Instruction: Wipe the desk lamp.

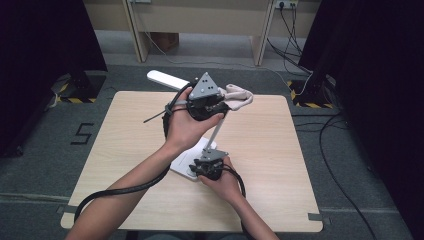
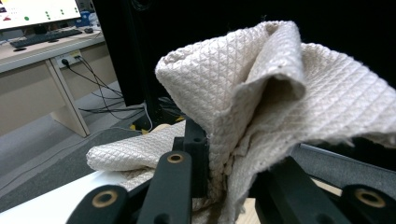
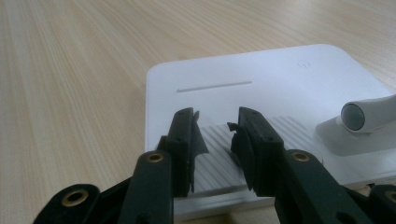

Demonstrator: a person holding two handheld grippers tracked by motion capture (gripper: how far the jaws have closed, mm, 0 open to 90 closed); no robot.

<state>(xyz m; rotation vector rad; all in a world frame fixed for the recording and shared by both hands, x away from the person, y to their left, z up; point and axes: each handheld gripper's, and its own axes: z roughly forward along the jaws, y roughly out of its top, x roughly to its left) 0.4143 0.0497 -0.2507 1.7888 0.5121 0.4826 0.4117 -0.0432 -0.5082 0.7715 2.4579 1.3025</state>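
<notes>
Two hand-held grippers work over the wooden desk (image 1: 125,150). On it stands a white lamp base (image 3: 261,93); the right hand-held gripper (image 3: 215,140) rests on that, jaws narrowly apart, holding nothing. The left hand-held gripper (image 1: 212,102) clamps a beige quilted cloth (image 2: 261,93) raised near the far edge.

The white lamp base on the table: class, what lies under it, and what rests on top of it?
The white lamp base sits flat on the wooden table. The lamp's arm joint rises from it, and the right gripper has its jaws over the ribbed strip. The tabletop beneath is covered.
</notes>
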